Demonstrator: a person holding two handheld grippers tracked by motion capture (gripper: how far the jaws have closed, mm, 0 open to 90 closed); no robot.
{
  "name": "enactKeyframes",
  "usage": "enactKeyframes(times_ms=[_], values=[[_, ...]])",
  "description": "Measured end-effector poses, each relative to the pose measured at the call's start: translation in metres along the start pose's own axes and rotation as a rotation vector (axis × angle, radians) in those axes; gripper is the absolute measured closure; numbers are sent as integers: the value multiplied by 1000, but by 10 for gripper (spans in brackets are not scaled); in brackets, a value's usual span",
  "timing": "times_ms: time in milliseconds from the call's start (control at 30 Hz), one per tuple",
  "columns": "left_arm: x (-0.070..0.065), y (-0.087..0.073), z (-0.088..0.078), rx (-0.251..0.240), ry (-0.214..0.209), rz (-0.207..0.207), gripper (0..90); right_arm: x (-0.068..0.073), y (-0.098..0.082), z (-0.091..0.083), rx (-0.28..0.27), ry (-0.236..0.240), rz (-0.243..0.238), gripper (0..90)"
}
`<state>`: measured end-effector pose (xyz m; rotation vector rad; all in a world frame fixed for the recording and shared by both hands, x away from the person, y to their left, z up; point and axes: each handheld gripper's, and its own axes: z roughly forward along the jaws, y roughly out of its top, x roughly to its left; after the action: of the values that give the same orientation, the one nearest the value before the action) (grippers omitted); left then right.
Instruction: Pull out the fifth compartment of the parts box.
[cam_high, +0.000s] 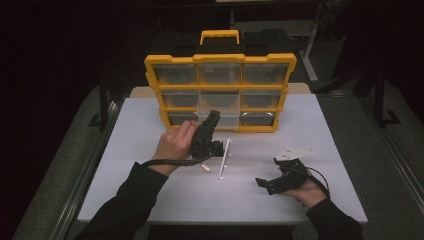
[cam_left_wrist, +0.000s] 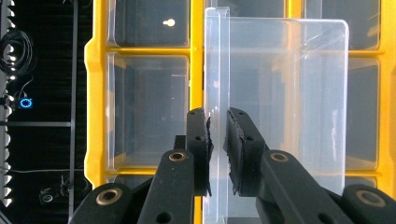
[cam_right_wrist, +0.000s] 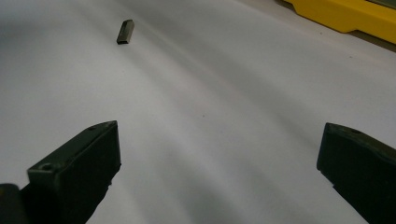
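- Left gripper: held in the person's left hand, reaching toward the lower middle of the organizer. In the left gripper view its jaws are clenched on the thin front wall of the clear drawer, one pad on each side of the wall.
- Clear drawer: transparent plastic, partly pulled out of the middle column of the organizer, in the lower rows, its front standing proud of the yellow frame. Contents cannot be made out.
- Organizer: yellow-framed case with a yellow carry handle on top, standing upright at the far side of the table, three columns by three rows of clear compartments facing the person.
- Right gripper: held in the person's right hand, resting low at the near right of the table, well apart from the organizer. In the right gripper view its jaws stand wide, released, with bare table between them.
- White rod: thin, lying on the table between the two grippers, just beside the left gripper's body.
- Small piece: short, light-coloured, lying on the table near the rod's left side; seen in the right gripper view as a small dark block far ahead of the jaws.
- Table: white top, bearing everything listed above.
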<state>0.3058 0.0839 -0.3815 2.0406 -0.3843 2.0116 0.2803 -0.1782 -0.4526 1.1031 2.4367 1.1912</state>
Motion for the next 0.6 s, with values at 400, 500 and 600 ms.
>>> enactKeyframes(times_ms=[400, 500, 600], values=[[-6, 1, -5, -10, 0, -9, 787, -1, -1, 1, 1, 0, 4, 0], [-8, 1, -6, -7, 5, -13, 783, -1, -1, 0, 0, 0, 4, 0], [-8, 1, -6, -8, 7, -20, 772, 0, -1, 1, 2, 0, 2, 0]])
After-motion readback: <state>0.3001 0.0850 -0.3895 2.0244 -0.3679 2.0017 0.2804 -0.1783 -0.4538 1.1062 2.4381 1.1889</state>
